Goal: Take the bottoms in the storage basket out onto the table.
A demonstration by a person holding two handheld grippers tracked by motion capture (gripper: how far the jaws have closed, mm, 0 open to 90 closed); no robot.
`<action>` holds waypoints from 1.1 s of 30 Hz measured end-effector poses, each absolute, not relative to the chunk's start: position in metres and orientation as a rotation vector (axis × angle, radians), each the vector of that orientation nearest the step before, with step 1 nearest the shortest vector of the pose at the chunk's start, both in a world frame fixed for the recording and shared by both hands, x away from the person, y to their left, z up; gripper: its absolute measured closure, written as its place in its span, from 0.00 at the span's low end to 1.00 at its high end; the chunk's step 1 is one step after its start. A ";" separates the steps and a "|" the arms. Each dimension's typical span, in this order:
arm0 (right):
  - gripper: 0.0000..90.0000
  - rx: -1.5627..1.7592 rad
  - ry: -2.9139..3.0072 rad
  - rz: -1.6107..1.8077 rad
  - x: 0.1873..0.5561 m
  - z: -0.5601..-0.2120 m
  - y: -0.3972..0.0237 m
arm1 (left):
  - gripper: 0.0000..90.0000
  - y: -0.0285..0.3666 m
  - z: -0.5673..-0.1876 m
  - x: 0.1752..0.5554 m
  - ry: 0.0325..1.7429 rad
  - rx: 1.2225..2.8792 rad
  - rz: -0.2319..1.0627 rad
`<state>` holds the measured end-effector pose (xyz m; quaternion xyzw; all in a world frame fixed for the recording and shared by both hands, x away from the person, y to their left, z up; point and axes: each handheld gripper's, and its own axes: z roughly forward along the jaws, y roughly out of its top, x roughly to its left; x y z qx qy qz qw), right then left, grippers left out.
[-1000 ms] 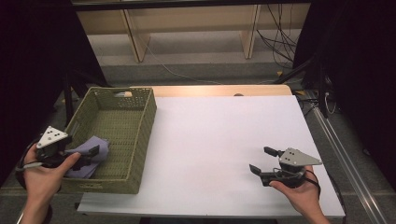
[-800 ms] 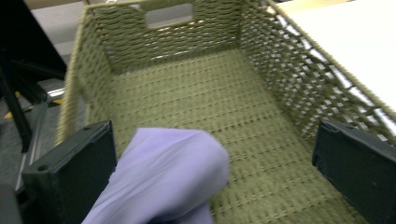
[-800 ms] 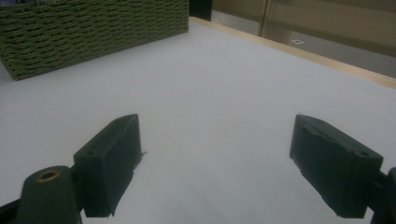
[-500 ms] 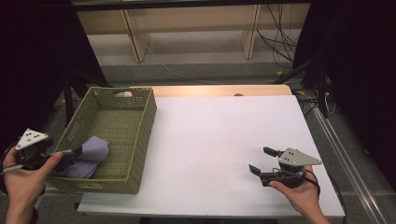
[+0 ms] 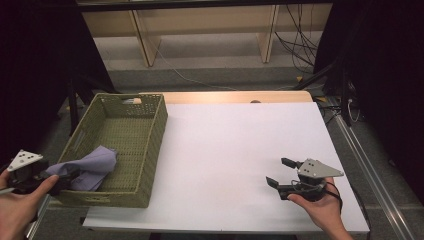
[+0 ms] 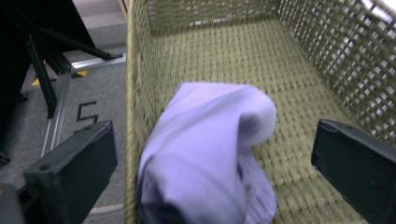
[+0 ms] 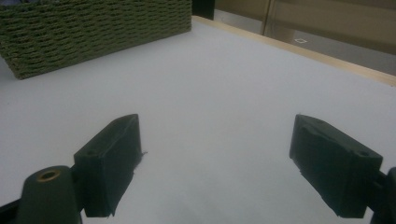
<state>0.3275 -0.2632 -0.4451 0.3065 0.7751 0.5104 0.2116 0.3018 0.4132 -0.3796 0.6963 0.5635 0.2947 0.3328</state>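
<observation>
Lavender cloth (image 5: 89, 167), soft and crumpled, is lying in the near left corner of the olive-green woven rectangular basket (image 5: 150, 145), bunched against the basket's left wall and spilling up over its rim. From where I am standing, that puts it at about eight o'clock on the table. The left gripper (image 5: 47, 179), black with a grey three-cornered plate on top, is sitting just outside that same basket corner, at roughly eight o'clock too, held in the person's left hand (image 5: 17, 210). Its jaws are standing wide apart, one on either side of the cloth, and neither one is pressing on the fabric. In the left gripper view the cloth (image 6: 205, 154) is folding over itself between the two black jaws, with the basket's wall (image 6: 135, 116) running under its left edge.

Moving across, the white rectangular table top (image 5: 235, 150) is stretching bare through its middle, with a pale wooden strip along its far edge.

Over at about four o'clock, the right gripper (image 5: 281, 175) is resting low on the white surface, well apart from the basket, in the person's right hand (image 5: 320, 210). Its jaws are also spread wide, gripping nothing, and pointing toward the basket.
</observation>
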 end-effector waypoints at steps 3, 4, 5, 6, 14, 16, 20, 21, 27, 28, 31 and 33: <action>0.20 0.854 2.158 1.415 0.328 -0.446 -0.263 | 0.06 0.415 -0.383 0.300 1.492 1.816 0.772; 0.20 0.856 2.158 1.417 0.328 -0.446 -0.263 | 0.09 0.415 -0.383 0.300 1.499 1.812 0.774; 0.20 0.856 2.158 1.417 0.328 -0.446 -0.263 | 0.09 0.415 -0.383 0.301 1.505 1.804 0.779; 0.20 0.853 2.159 1.417 0.328 -0.446 -0.263 | 0.13 0.415 -0.383 0.301 1.509 1.798 0.782; 0.20 0.854 2.158 1.419 0.328 -0.446 -0.263 | 0.25 0.407 -0.385 0.305 1.488 1.840 0.789; 0.20 0.853 2.156 1.423 0.328 -0.445 -0.263 | 0.29 0.406 -0.385 0.305 1.480 1.859 0.801; 0.20 0.851 2.158 1.424 0.328 -0.445 -0.263 | 0.37 0.404 -0.386 0.307 1.469 1.877 0.807; 0.20 0.851 2.158 1.424 0.328 -0.445 -0.263 | 0.38 0.404 -0.387 0.307 1.470 1.878 0.806; 0.20 0.852 2.155 1.427 0.328 -0.445 -0.262 | 0.46 0.401 -0.387 0.310 1.471 1.895 0.795; 0.20 0.853 2.154 1.428 0.328 -0.445 -0.262 | 0.48 0.400 -0.387 0.310 1.470 1.899 0.795; 0.20 0.853 2.155 1.426 0.328 -0.445 -0.263 | 0.52 0.399 -0.387 0.311 1.475 1.910 0.794; 0.20 0.854 2.156 1.424 0.329 -0.445 -0.263 | 0.57 0.398 -0.387 0.312 1.479 1.916 0.793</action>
